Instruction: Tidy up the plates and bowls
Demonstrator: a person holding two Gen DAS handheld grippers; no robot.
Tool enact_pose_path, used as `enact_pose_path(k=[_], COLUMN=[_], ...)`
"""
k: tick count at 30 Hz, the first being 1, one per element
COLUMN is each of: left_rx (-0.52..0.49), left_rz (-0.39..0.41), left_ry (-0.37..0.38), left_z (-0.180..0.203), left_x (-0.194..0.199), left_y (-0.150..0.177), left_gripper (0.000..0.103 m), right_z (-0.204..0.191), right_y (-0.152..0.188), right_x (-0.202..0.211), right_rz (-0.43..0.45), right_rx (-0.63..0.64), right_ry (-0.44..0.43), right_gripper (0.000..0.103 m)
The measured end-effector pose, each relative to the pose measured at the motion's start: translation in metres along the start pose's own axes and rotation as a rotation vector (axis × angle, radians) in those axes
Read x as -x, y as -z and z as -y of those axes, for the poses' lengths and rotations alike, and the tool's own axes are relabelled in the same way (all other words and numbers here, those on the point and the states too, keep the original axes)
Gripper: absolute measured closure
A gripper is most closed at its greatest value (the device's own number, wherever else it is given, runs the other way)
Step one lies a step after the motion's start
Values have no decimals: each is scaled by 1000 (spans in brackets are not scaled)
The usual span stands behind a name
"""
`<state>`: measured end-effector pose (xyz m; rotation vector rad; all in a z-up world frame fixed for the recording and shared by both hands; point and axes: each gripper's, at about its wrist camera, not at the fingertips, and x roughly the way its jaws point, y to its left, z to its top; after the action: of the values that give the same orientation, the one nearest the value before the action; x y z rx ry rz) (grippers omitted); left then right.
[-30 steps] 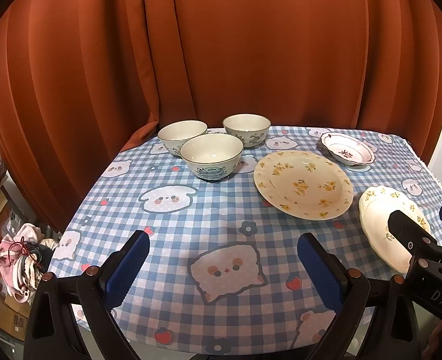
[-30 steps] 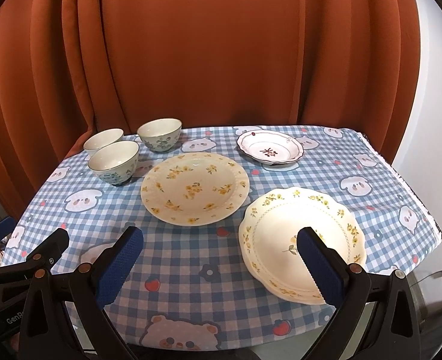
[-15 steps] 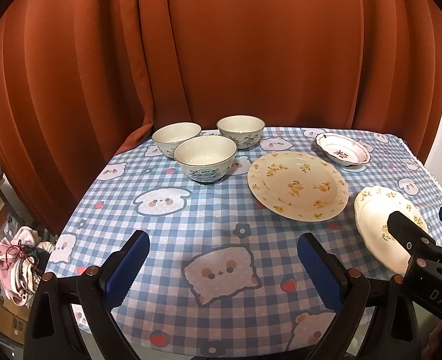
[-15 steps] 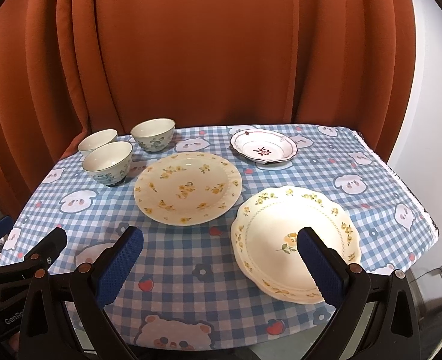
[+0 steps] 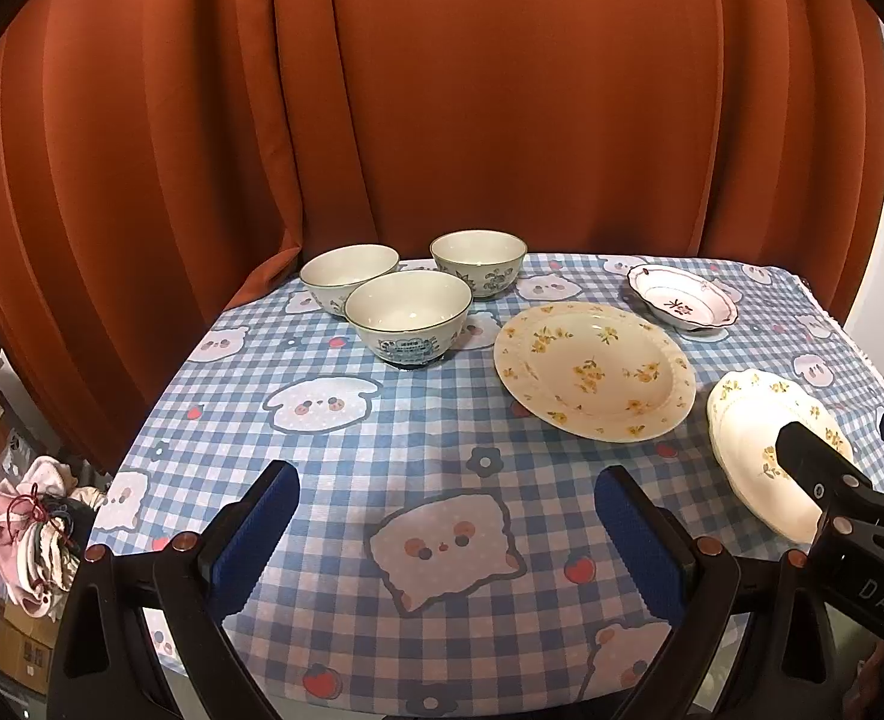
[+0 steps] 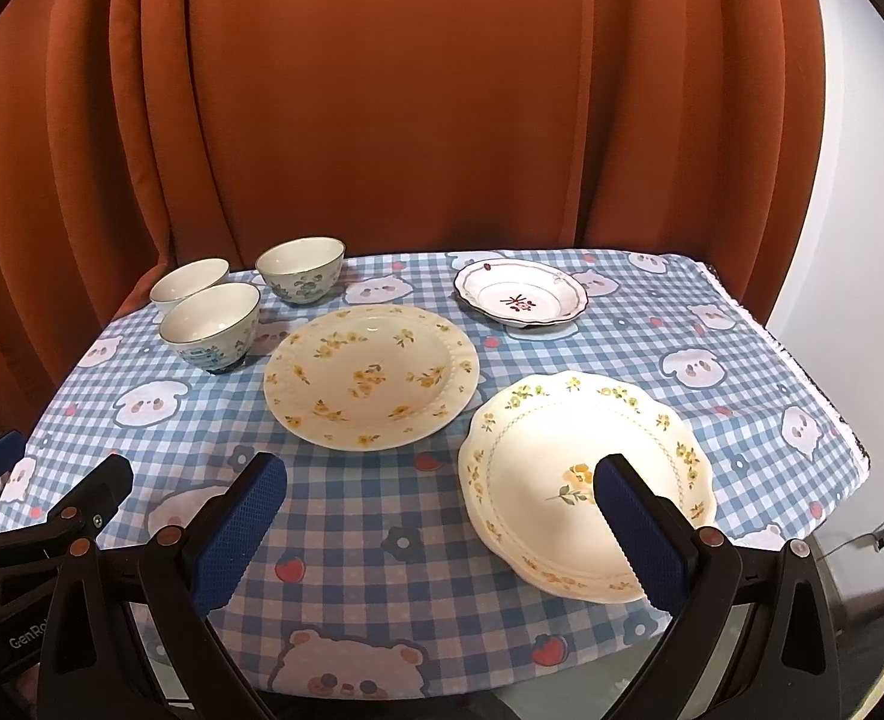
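Three pale bowls stand at the table's back left: the nearest bowl (image 5: 409, 324) (image 6: 211, 327), one behind it (image 5: 349, 276) (image 6: 190, 282), one to the right (image 5: 479, 261) (image 6: 301, 267). A round yellow-flowered plate (image 5: 595, 369) (image 6: 370, 375) lies mid-table. A scalloped plate (image 6: 583, 480) (image 5: 760, 450) lies at the front right. A small red-patterned dish (image 5: 682, 303) (image 6: 520, 297) sits at the back right. My left gripper (image 5: 445, 531) is open and empty above the front edge. My right gripper (image 6: 442, 525) is open and empty, its right finger over the scalloped plate.
The table has a blue checked cloth (image 5: 442, 450) with cartoon prints. An orange curtain (image 5: 442, 108) hangs close behind it. A bundle of cloth (image 5: 28, 534) lies on the floor at the left. A white wall (image 6: 850, 240) is at the right.
Both grippers have risen and drawn back a little, so the table sits lower and farther in view. The dishes have not moved.
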<state>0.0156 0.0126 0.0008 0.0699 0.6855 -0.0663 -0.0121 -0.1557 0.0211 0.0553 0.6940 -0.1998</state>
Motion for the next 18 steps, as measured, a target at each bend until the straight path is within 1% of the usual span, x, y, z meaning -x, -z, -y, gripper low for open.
enact_pose_path(k=[4,8,13,18], left_rx=[-5,-24,-52,-43], left_rz=[7,-12,-6,1], left_ry=[5,34,60,52], left_z=[4,12,29,48], left_x=[0,-7,-9,-15], left_y=[1,1,-4,-12], left_gripper=[4,5,6,6], right_z=[-4,-2,12,32], right_y=[2,9,9,1], right_x=[2,1,0,-10], right_rz=[-5,-25,-39,-35], right_rx=[-1,-6,-34,-41], right_ry=[15,35,63,59], right_gripper=[0,0,0,0])
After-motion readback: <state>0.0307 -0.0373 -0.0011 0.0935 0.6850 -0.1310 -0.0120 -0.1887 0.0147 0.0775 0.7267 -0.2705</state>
